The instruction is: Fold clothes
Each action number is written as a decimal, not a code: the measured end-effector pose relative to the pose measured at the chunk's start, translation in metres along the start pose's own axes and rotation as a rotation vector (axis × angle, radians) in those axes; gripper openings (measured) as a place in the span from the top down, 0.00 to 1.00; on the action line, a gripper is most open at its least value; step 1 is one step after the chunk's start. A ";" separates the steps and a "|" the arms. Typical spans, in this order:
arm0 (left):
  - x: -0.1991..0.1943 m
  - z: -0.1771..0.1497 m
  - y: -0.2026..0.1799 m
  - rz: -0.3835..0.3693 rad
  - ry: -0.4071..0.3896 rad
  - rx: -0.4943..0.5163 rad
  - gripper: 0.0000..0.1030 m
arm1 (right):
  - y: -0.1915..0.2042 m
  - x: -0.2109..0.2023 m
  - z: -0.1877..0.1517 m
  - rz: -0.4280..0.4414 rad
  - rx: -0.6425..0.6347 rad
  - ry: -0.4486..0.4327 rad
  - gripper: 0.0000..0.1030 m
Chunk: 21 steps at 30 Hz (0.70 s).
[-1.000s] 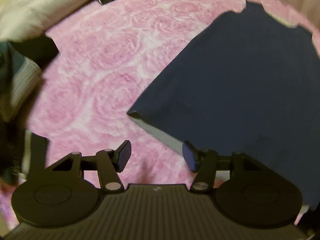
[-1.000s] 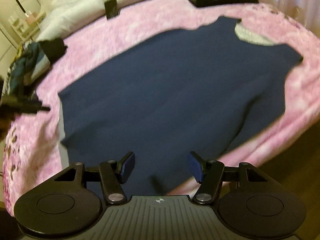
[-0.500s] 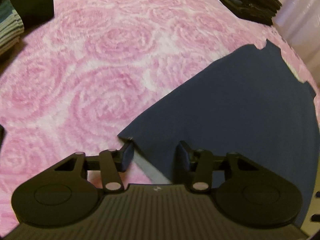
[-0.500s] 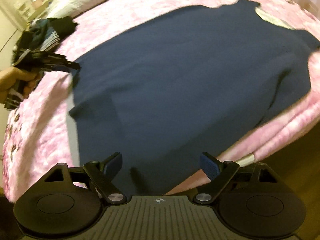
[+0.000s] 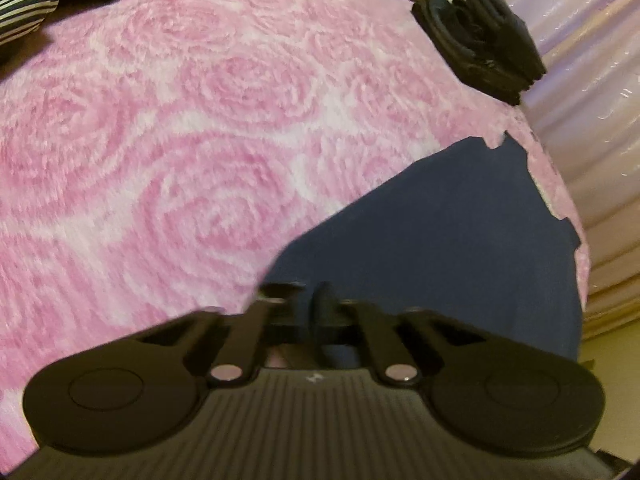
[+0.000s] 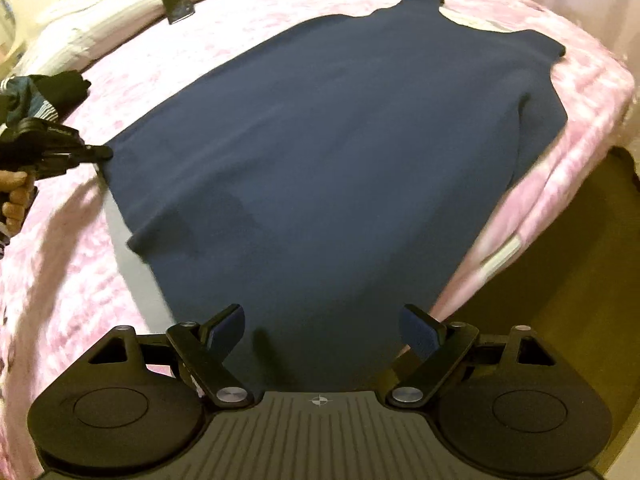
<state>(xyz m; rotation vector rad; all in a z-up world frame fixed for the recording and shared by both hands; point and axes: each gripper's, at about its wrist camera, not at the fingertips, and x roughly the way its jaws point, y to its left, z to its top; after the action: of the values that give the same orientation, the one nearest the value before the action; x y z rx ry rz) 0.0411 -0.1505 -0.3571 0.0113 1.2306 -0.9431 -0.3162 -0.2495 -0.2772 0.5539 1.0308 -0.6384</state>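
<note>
A navy blue T-shirt (image 6: pixel 340 152) lies flat on the pink rose-patterned blanket (image 5: pixel 180 160), collar at the far end. My left gripper (image 5: pixel 304 300) is shut on the shirt's near left hem corner (image 5: pixel 440 248); it also shows in the right wrist view (image 6: pixel 100 154) at the shirt's left corner. My right gripper (image 6: pixel 324 328) is open just above the shirt's near hem, holding nothing.
A stack of folded dark clothes (image 5: pixel 480 32) sits at the far end of the bed. A pile of striped and dark clothes (image 6: pixel 36 100) lies at the left. A small dark object (image 6: pixel 178 2) rests near the white pillows. The bed edge and floor (image 6: pixel 560 260) are on the right.
My left gripper moved onto the shirt's corner and shut on it. My right gripper opened wider and came lower over the near hem.
</note>
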 end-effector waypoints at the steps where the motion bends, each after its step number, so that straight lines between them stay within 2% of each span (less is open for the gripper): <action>1: -0.003 0.004 0.003 -0.015 0.001 0.015 1.00 | 0.008 0.000 -0.004 -0.022 0.004 -0.005 0.16; 4: -0.017 0.021 0.013 -0.044 -0.027 0.024 1.00 | 0.030 0.004 -0.017 -0.100 -0.007 0.005 0.15; 6: -0.027 0.034 0.031 -0.056 -0.067 -0.032 1.00 | 0.041 0.004 -0.025 -0.138 -0.029 0.003 0.15; 8: -0.020 0.040 0.040 -0.060 -0.041 -0.046 1.00 | 0.048 0.006 -0.032 -0.149 -0.054 -0.002 0.15; 10: -0.010 0.041 0.036 -0.045 -0.006 0.001 1.00 | 0.053 0.011 -0.038 -0.156 -0.078 0.002 0.15; 14: 0.002 0.052 0.037 -0.040 -0.011 0.001 1.00 | 0.060 0.018 -0.051 -0.200 -0.108 0.021 0.15; 18: 0.009 0.059 0.029 -0.026 0.011 0.062 1.00 | 0.067 0.021 -0.068 -0.264 -0.221 0.027 0.15; 21: 0.008 0.056 0.026 -0.016 0.029 0.095 1.00 | 0.075 0.023 -0.074 -0.252 -0.316 0.002 0.15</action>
<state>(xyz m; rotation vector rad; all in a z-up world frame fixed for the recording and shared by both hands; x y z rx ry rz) 0.1009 -0.1656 -0.3543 0.0911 1.2131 -1.0179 -0.2982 -0.1518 -0.3192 0.1490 1.1868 -0.6782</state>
